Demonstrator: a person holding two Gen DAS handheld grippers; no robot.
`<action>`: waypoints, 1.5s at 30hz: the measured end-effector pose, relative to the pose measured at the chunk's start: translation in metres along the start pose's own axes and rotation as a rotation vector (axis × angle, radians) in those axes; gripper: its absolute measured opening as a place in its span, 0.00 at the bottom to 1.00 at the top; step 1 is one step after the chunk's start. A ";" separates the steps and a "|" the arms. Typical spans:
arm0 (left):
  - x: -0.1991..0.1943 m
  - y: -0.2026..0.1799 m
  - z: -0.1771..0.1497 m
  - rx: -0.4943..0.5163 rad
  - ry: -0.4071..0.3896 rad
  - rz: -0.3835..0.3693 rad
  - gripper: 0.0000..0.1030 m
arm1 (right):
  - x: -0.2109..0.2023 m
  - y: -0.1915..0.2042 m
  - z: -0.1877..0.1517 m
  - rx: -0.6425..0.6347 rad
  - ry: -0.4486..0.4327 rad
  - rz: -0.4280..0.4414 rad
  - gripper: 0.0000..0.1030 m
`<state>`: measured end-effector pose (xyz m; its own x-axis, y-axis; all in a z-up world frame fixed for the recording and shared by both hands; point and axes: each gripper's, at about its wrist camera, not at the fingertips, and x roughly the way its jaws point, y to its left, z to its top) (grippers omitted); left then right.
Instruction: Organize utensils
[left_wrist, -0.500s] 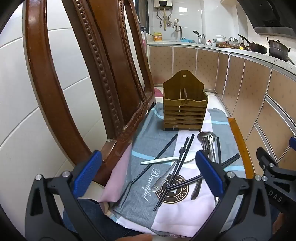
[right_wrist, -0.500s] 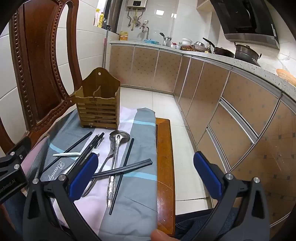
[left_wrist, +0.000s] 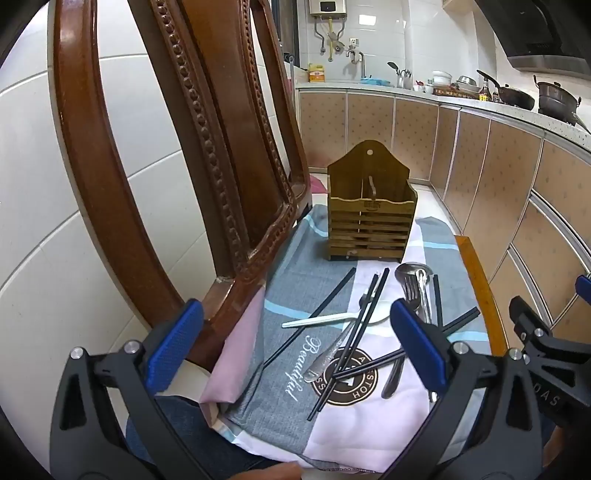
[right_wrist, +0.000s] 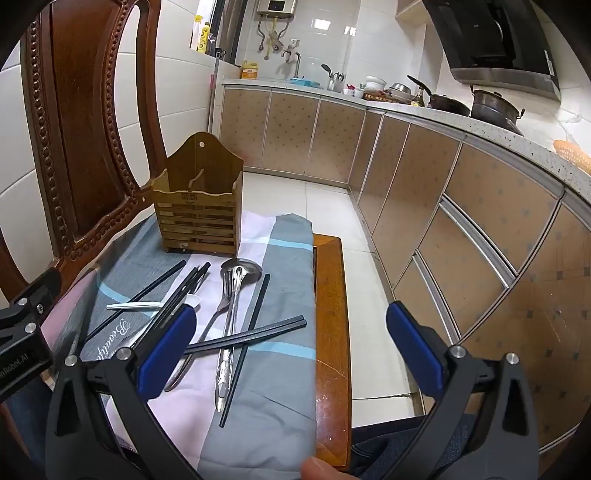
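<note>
A wooden slatted utensil holder (left_wrist: 370, 218) (right_wrist: 201, 212) stands upright at the far end of a cloth-covered chair seat. In front of it lies a loose pile: several black chopsticks (left_wrist: 354, 332) (right_wrist: 255, 334), a white plastic spoon (left_wrist: 325, 320) (right_wrist: 136, 305), a metal ladle (left_wrist: 413, 271) (right_wrist: 240, 267) and a metal fork (right_wrist: 221, 306). My left gripper (left_wrist: 295, 347) hangs open above the near part of the pile, nothing between its blue pads. My right gripper (right_wrist: 295, 350) is open too, over the seat's right edge, and holds nothing.
The cloth (left_wrist: 295, 266) is grey, pink and white. A carved wooden chair back (left_wrist: 207, 155) rises on the left. The bare wooden seat edge (right_wrist: 332, 314) shows on the right, with tiled floor and kitchen cabinets (right_wrist: 443, 206) beyond. A fingertip (right_wrist: 321, 469) shows at the bottom.
</note>
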<state>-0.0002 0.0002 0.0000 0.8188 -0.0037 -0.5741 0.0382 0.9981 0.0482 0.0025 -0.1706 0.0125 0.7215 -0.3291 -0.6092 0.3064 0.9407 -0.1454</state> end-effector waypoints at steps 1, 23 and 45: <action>0.000 0.000 0.000 0.000 0.000 0.000 0.97 | 0.000 0.000 0.000 -0.001 0.000 0.000 0.98; -0.001 0.000 -0.001 0.001 0.001 0.002 0.97 | -0.001 0.000 -0.001 -0.003 0.001 -0.001 0.98; 0.001 0.003 -0.002 -0.001 0.003 0.003 0.97 | 0.001 -0.003 -0.006 -0.008 0.000 0.001 0.98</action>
<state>-0.0002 0.0038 -0.0025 0.8171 -0.0008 -0.5765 0.0354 0.9982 0.0488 -0.0011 -0.1737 0.0079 0.7218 -0.3284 -0.6092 0.3009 0.9416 -0.1511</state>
